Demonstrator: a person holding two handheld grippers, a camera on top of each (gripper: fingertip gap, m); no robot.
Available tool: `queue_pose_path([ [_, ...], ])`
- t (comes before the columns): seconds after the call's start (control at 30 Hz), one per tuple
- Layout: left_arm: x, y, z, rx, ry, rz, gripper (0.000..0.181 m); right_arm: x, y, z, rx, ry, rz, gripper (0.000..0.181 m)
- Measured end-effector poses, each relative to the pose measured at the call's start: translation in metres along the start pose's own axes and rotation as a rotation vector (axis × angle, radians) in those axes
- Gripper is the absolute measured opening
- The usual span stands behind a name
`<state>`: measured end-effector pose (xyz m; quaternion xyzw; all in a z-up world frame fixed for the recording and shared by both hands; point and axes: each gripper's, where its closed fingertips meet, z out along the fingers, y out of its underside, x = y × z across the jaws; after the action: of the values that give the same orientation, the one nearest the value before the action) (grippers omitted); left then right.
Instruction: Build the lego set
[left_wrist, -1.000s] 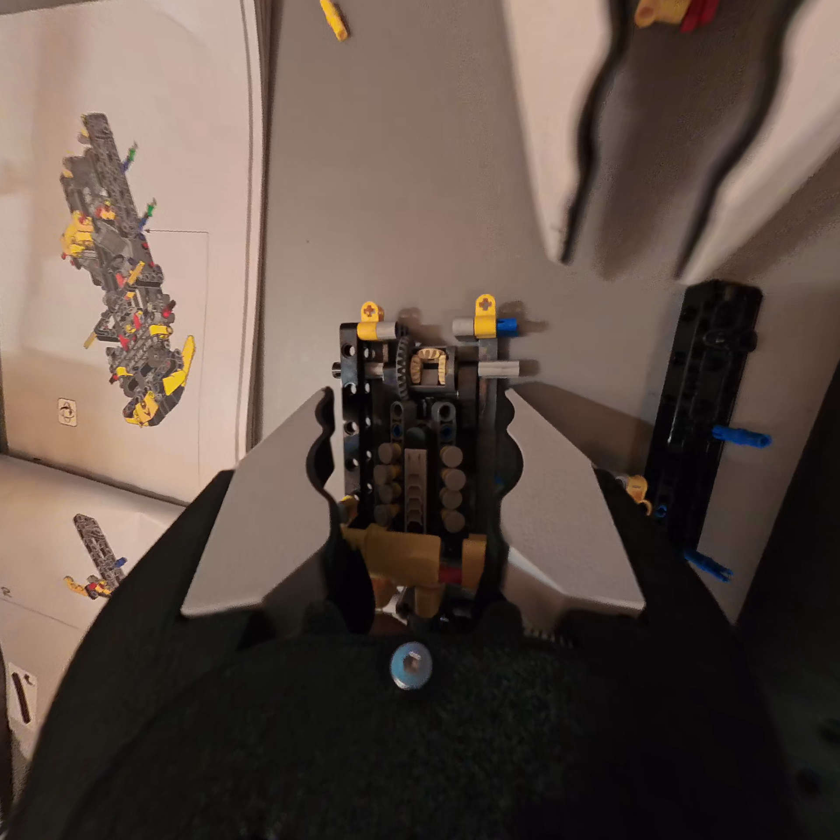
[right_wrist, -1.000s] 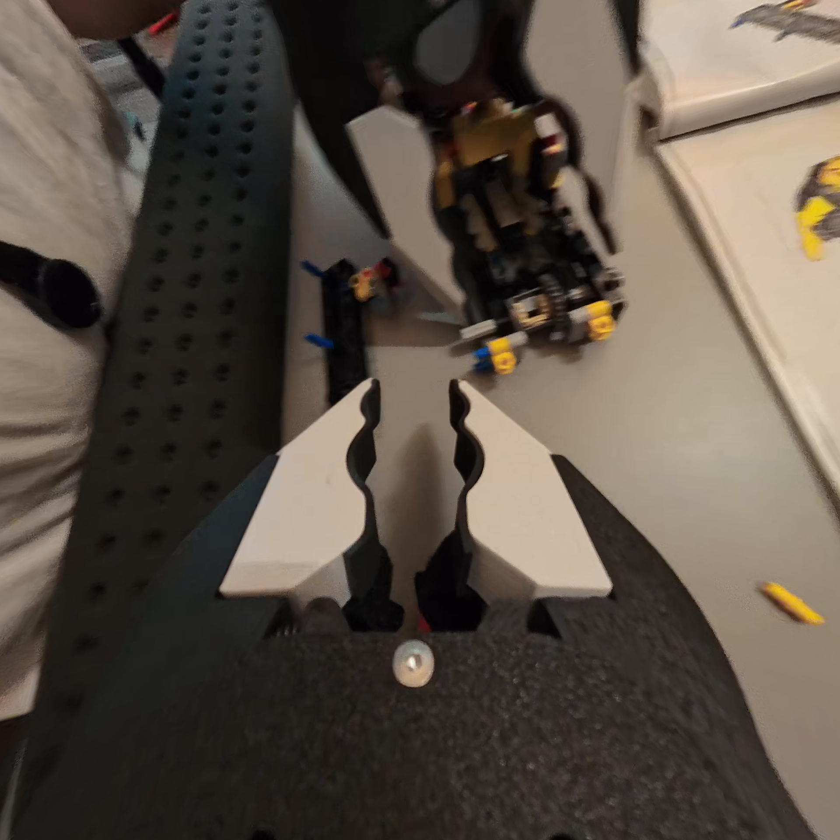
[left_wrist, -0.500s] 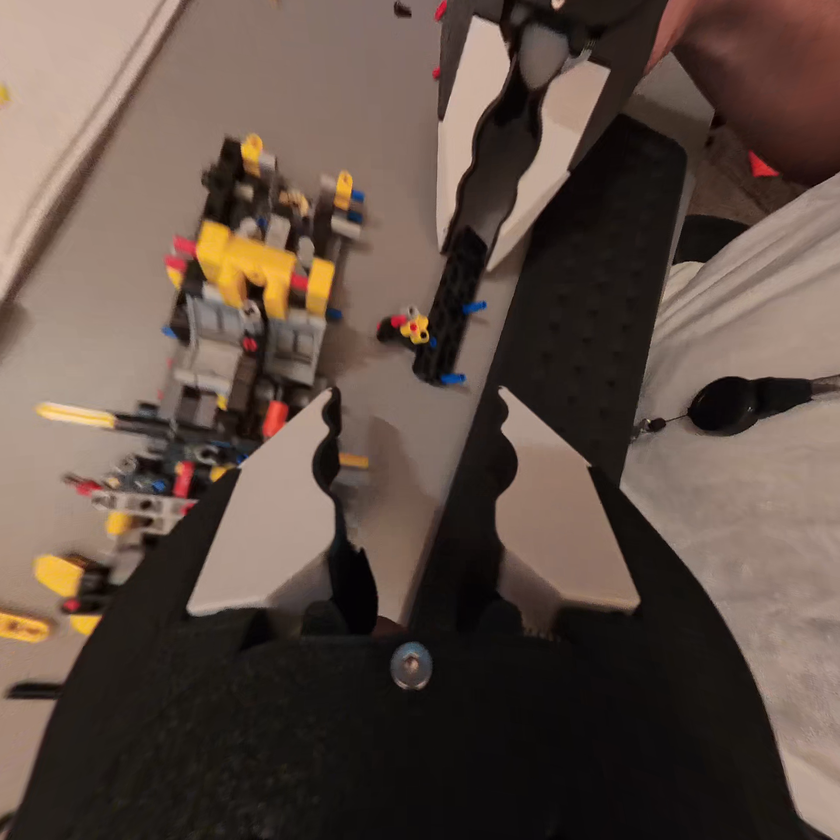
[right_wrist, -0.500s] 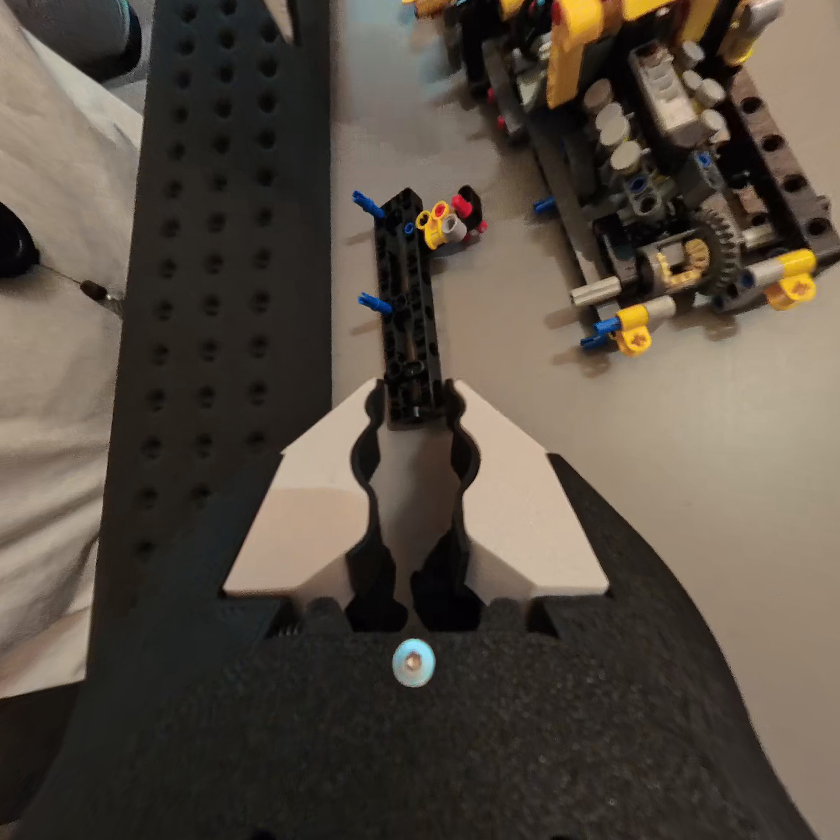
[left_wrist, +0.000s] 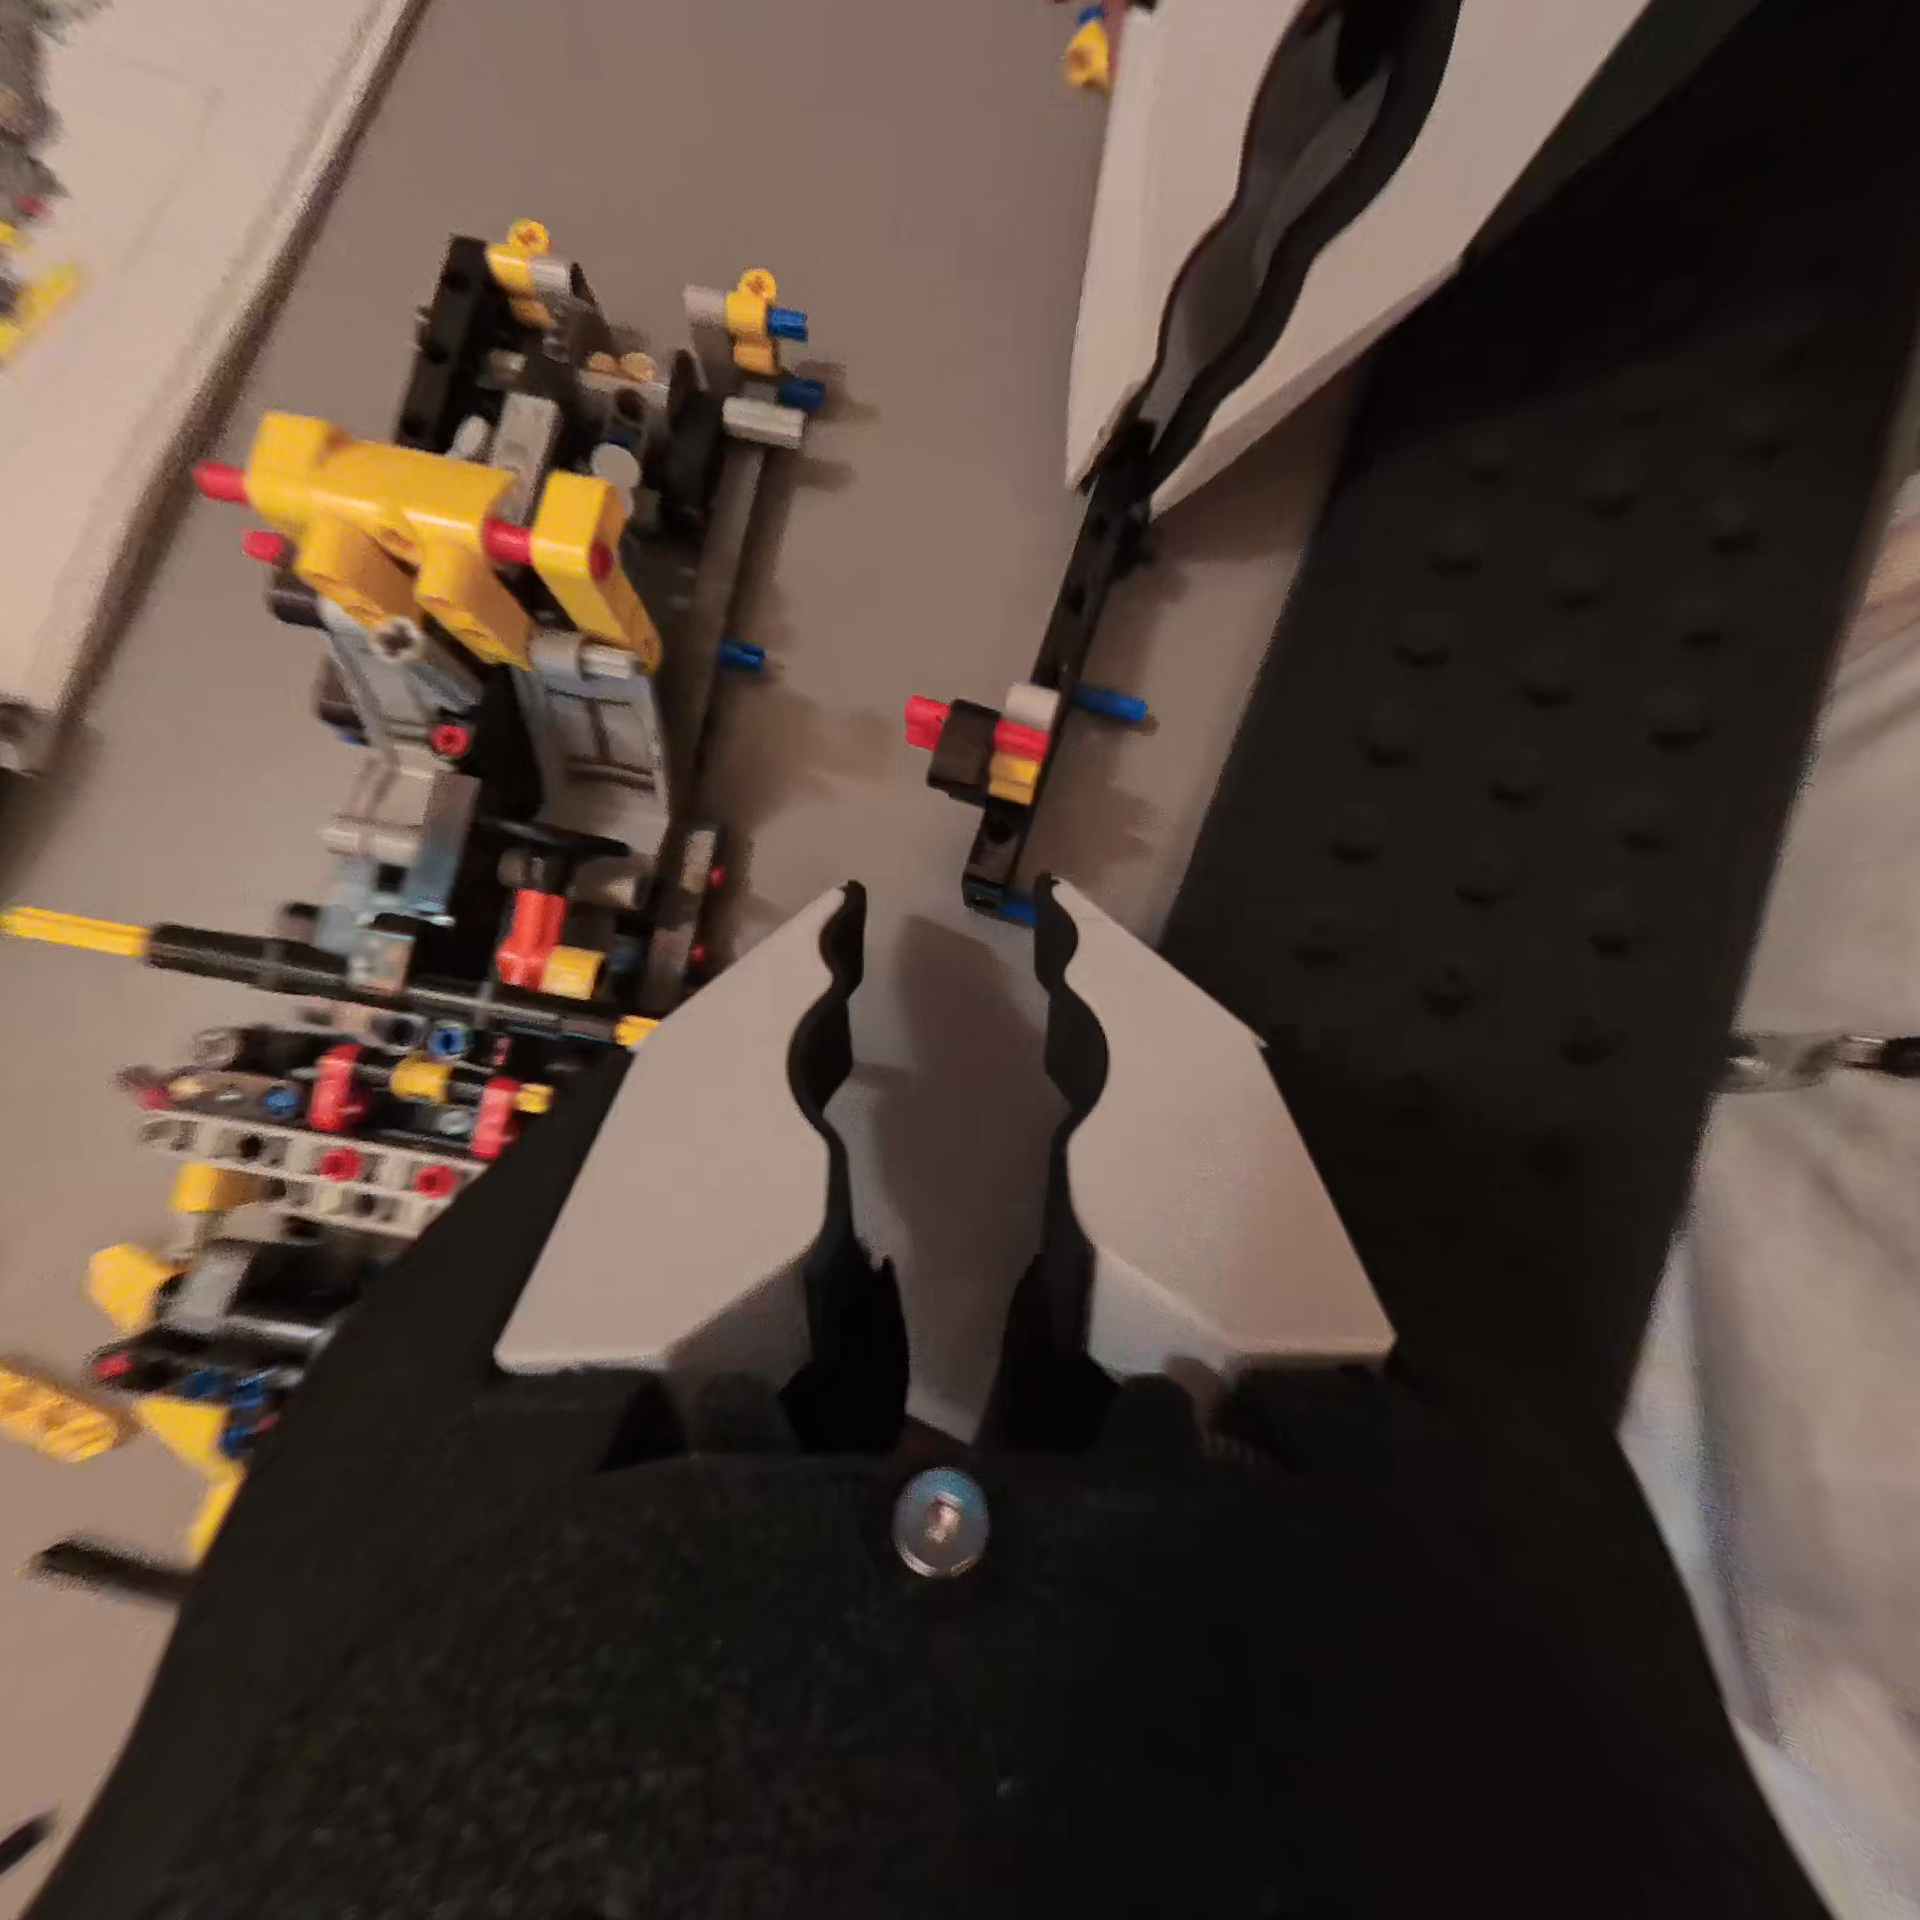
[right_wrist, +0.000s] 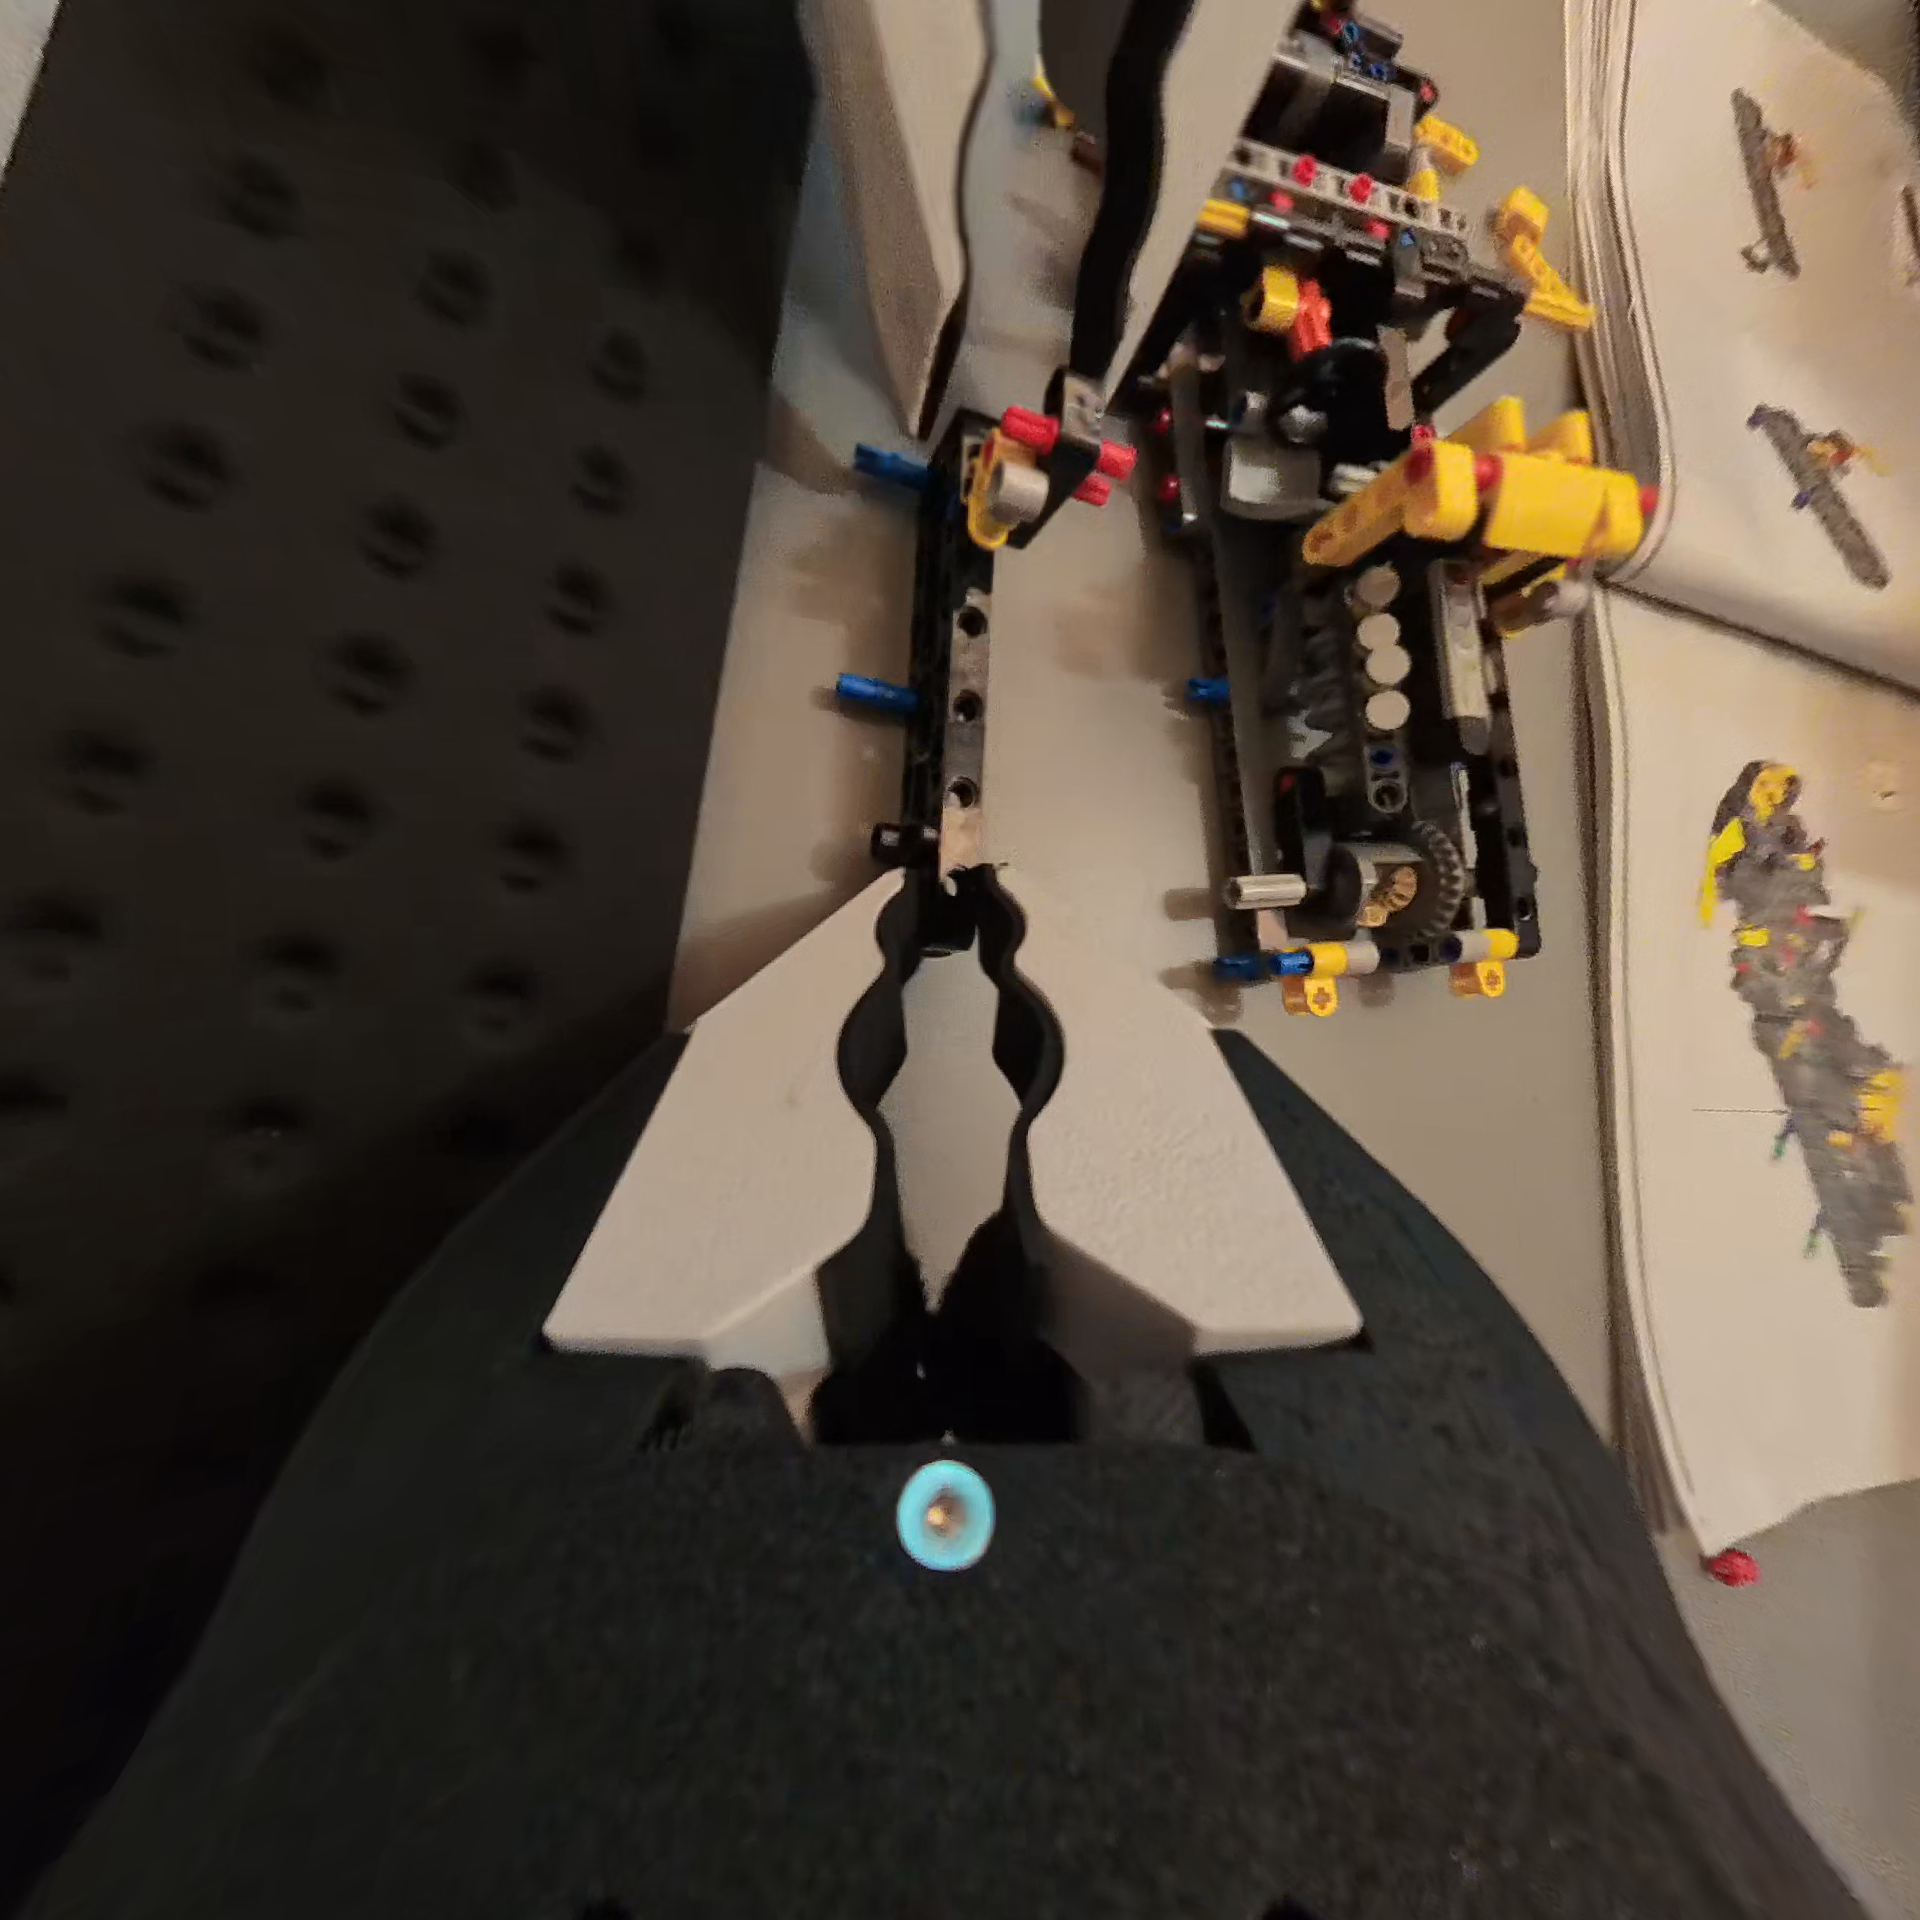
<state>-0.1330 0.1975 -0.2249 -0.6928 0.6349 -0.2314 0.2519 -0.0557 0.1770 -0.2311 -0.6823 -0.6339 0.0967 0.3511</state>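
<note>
Black beam (right_wrist: 940, 665) sits clamped at its near end between the fingertips of your right gripper (right_wrist: 948, 896), running straight ahead of it over the grey table (right_wrist: 1091, 727), with blue pins (right_wrist: 876, 690) sticking out to its left. At the beam's far end a small red, yellow and grey cluster (right_wrist: 1039, 473) is attached, and your left gripper (left_wrist: 945, 904) hovers just short of that end with its fingers apart and nothing between them. To the right of your right gripper lies the large black and yellow model (right_wrist: 1392, 623), near the beam but apart from it. Further right lies the open instruction booklet (right_wrist: 1766, 727). Left of your right gripper runs a dark perforated strip (right_wrist: 364, 623).
</note>
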Motion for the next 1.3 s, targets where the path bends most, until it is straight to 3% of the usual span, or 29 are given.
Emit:
queue_pose_path([
  [0.03, -0.003, 0.000, 0.000, -0.021, -0.053, 0.036, 0.031, 0.004, 0.001, 0.001, 0.002, -0.004, 0.022, 0.009],
  [0.13, -0.005, 0.001, -0.005, -0.072, -0.123, 0.092, 0.031, 0.016, 0.007, 0.001, -0.014, 0.025, 0.002, 0.009],
  [0.27, -0.003, -0.013, 0.000, -0.047, -0.102, 0.072, 0.031, 0.022, 0.009, 0.002, -0.025, 0.023, -0.025, 0.009],
  [0.47, -0.018, -0.006, 0.017, -0.200, -0.180, 0.145, 0.030, 0.022, 0.008, 0.003, 0.035, -0.006, -0.046, 0.009],
  [0.57, -0.019, -0.008, 0.022, -0.226, -0.201, 0.176, 0.015, 0.025, 0.009, 0.003, 0.076, -0.007, -0.032, 0.009],
  [0.73, -0.027, -0.014, 0.024, -0.221, -0.257, 0.145, 0.010, 0.039, 0.016, 0.001, 0.088, 0.065, 0.055, 0.037],
  [0.87, -0.026, -0.015, 0.024, -0.223, -0.275, 0.175, 0.008, 0.055, 0.019, -0.007, 0.118, 0.073, 0.143, 0.042],
  [1.1, -0.027, -0.011, 0.021, -0.246, -0.191, 0.198, 0.008, 0.064, 0.016, 0.003, 0.152, -0.148, 0.219, 0.058],
  [1.3, -0.032, -0.009, 0.022, -0.284, -0.115, 0.226, 0.008, 0.071, 0.014, 0.009, 0.189, -0.317, 0.208, 0.046],
])
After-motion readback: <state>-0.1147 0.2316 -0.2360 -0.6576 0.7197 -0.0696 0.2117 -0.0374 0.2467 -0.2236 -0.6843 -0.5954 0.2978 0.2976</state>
